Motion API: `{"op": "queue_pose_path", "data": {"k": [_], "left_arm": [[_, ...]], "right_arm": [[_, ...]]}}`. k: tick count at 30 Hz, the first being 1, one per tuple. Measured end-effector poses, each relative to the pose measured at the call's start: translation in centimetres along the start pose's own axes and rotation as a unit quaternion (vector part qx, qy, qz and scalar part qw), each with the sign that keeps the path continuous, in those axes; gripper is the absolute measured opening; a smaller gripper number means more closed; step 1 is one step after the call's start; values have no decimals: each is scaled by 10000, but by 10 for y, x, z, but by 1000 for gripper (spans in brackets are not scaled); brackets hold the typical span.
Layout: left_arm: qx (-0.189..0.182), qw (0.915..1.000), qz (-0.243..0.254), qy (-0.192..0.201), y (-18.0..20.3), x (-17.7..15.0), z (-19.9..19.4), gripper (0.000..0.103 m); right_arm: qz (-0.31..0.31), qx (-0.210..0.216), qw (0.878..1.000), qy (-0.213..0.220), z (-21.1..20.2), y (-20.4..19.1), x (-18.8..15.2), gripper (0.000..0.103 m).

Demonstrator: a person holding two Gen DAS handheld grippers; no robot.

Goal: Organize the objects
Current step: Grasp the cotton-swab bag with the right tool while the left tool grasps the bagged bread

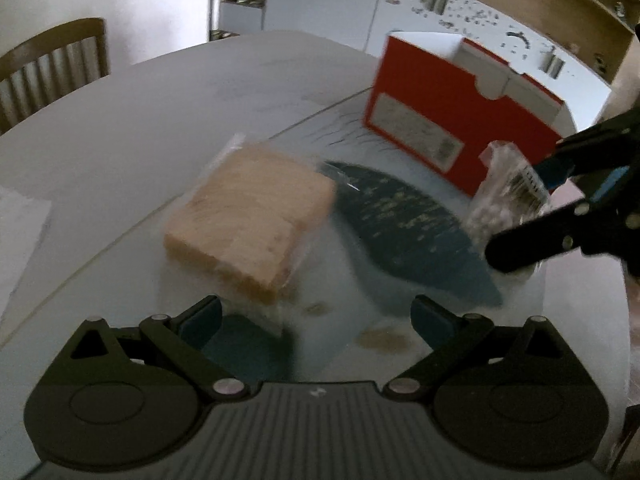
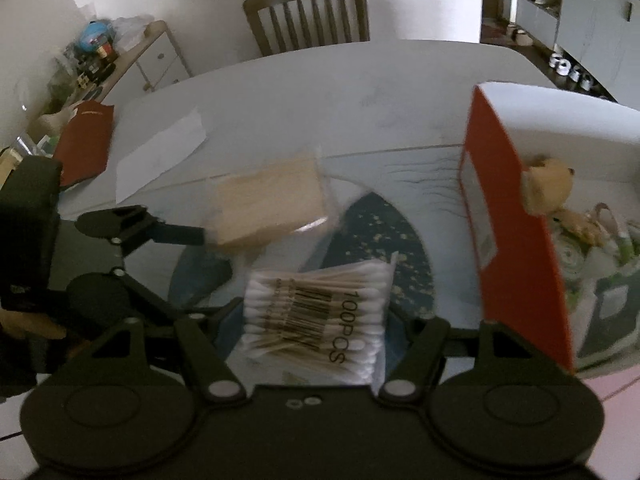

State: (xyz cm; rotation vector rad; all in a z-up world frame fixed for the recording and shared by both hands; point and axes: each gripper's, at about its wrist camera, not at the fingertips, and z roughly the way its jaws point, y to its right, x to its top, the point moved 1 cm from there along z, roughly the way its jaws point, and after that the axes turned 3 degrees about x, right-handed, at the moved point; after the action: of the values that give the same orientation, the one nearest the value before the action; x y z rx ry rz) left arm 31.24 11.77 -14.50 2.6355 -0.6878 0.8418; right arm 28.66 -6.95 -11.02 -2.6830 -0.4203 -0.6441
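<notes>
With the right gripper (image 2: 316, 320) fingers clamped on the cotton-swab packet (image 2: 320, 316) and the left gripper (image 1: 316, 316) fingers spread behind the toothpick bag (image 1: 256, 220), carry the packet rightward over the red box (image 2: 516, 216).

Bare table (image 1: 168, 120) opens wide on my left. On my right the red box (image 1: 452, 120) walls the way. Between them the toothpick pack (image 1: 252, 220) lies ahead, and my right gripper (image 1: 532, 216) with the cotton-swab bag (image 2: 320, 316) crowds the box's near corner.
</notes>
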Motion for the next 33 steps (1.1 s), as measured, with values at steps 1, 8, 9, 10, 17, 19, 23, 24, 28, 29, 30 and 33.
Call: {"op": "queue_pose_path", "data": {"k": [1,8,9,10,17,19,23,24,28,29,30,33], "left_arm": [[-38,10000,51,10,5,3,2,101],[60,9992,216,345,7,27,-15,101],[144,9990,180,387,3,32,-18,101],[244,9987,149,416,-1,39,-18,101],[624,9972,399,43,-10,72,19,101],[672,9964,498,-147,-11,75,34,101],[781,9947,580,-321,-13,74,53,101],[806,9944,585,-350,-13,74,56,101],[923,9935,488,-464,-16,74,66,101],[975,9930,452,-481,-16,74,67,101],[976,9933,402,-471,-17,73,68,101],[1018,9936,158,-473,-19,73,69,101]], "right_arm": [[20,-24,10000,7,-2,3,-2,70],[123,-17,9999,70,-17,15,-12,70],[101,-28,9999,92,-19,14,-13,70],[80,-43,9999,112,-21,14,-15,70],[213,-142,9995,161,-37,22,-27,70],[274,-186,9993,169,-42,25,-32,70],[414,-253,9986,200,-52,32,-42,70],[446,-274,9984,202,-54,33,-44,70],[522,-329,9978,244,-61,39,-51,70],[539,-344,9976,260,-63,41,-52,70],[548,-353,9975,275,-66,42,-52,70],[570,-387,9971,326,-72,45,-54,70]]}}
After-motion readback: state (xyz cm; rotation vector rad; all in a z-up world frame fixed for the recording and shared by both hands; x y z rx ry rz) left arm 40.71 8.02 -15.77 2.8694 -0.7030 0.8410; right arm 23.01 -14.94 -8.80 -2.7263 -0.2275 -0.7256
